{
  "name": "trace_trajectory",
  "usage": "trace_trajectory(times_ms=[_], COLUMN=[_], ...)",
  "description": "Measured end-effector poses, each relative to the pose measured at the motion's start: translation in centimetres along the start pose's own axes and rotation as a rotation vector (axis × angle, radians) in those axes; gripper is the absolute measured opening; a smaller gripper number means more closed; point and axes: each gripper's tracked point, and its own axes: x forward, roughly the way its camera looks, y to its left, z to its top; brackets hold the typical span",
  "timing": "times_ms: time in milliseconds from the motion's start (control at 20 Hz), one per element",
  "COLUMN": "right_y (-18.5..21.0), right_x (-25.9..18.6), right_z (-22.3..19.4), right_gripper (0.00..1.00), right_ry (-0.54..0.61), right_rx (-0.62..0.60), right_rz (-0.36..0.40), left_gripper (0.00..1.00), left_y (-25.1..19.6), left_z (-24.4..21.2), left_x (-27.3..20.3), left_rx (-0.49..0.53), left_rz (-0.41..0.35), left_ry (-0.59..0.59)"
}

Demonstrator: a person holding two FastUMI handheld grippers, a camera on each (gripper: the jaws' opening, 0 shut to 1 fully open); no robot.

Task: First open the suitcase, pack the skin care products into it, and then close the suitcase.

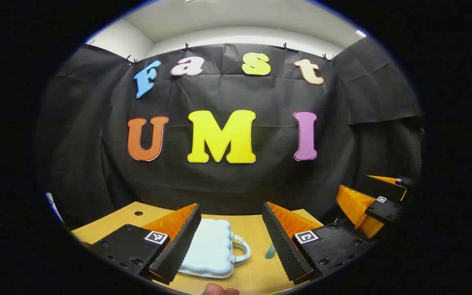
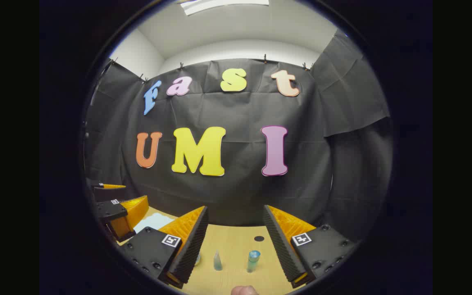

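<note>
1. left gripper (image 1: 231, 241): its fingers are standing wide apart, gripping nothing, above the wooden table (image 1: 256, 272).
2. suitcase (image 1: 211, 250): pale, closed, lying flat on the table between the left gripper's fingers, handle (image 1: 242, 250) pointing right.
3. right gripper (image 2: 236, 243): its fingers are also standing wide apart, gripping nothing.
4. skin care products: a small cone-shaped bottle (image 2: 217, 261) and a blue-capped bottle (image 2: 253, 260) are standing near each other, right of the suitcase (image 2: 153, 222), between the right gripper's fingers.

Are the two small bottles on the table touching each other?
Apart. The right gripper view shows bare table between the cone-shaped bottle and the round-capped bottle.
</note>
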Motion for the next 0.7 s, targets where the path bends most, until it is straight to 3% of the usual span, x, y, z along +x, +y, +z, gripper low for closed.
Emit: trace_trajectory(times_ms=[700], right_y=[-1.8], right_x=[0.6], right_z=[-0.5], right_gripper=[0.8], right_ry=[0.018], right_rx=[0.019], right_rz=[0.008], left_gripper=[0.96], left_y=[-0.8], left_z=[-0.9], left_x=[0.3], left_rx=[0.035], left_rz=[0.006], left_ry=[0.03])
